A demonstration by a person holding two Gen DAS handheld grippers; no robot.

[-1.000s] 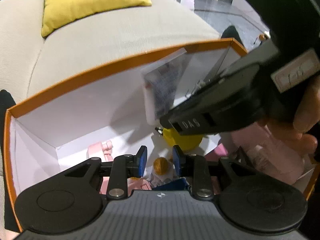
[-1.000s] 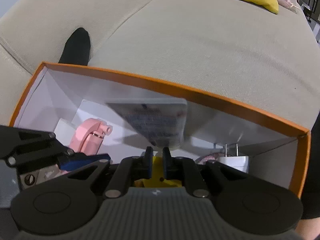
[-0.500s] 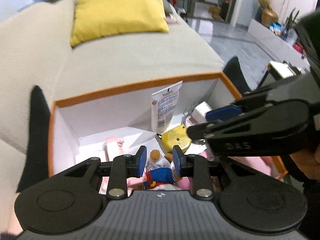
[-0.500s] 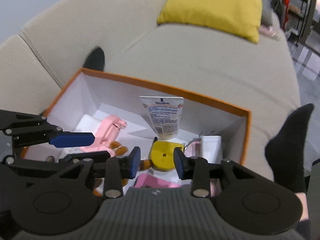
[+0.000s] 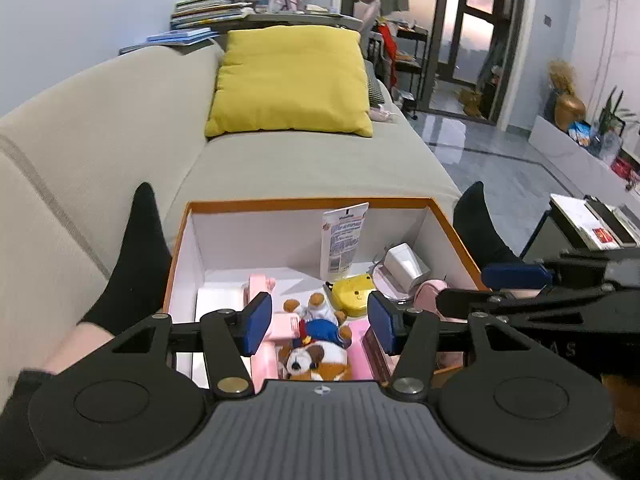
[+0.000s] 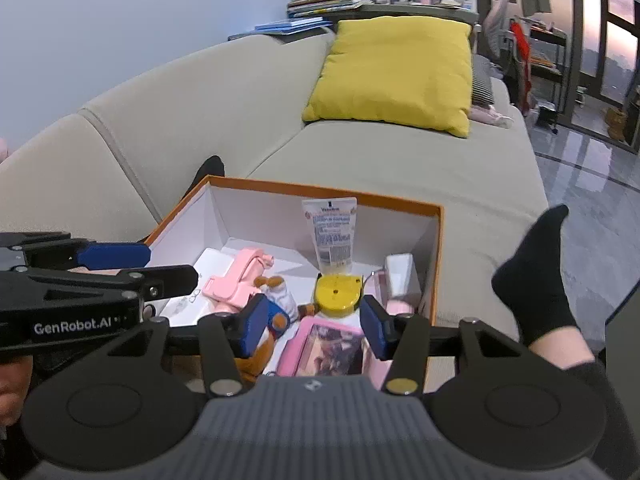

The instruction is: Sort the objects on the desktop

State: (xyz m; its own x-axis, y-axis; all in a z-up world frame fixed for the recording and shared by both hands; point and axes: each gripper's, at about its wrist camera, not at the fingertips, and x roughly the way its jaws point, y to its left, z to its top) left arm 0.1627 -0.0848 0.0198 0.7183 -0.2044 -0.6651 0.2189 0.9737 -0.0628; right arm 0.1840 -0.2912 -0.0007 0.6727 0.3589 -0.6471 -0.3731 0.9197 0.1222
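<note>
While both sets of jaws stand spread and empty, left gripper (image 5: pixel 319 322) and right gripper (image 6: pixel 313 325) hover above orange box (image 6: pixel 439 240) on sofa (image 5: pixel 304 160). Contents: lotion tube (image 6: pixel 331 236) upright at 12 o'clock wall; yellow case (image 6: pixel 338 290) below; plush toy (image 5: pixel 316 344) at 6 o'clock.

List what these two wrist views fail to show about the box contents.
- Plush toy: lower part hidden behind the left tongs' body, left wrist view.
- Pink case: near end cut off by the right tongs, right wrist view.
- Tube: small print unreadable in both views.
- Orange box: near wall hidden in both views.
</note>
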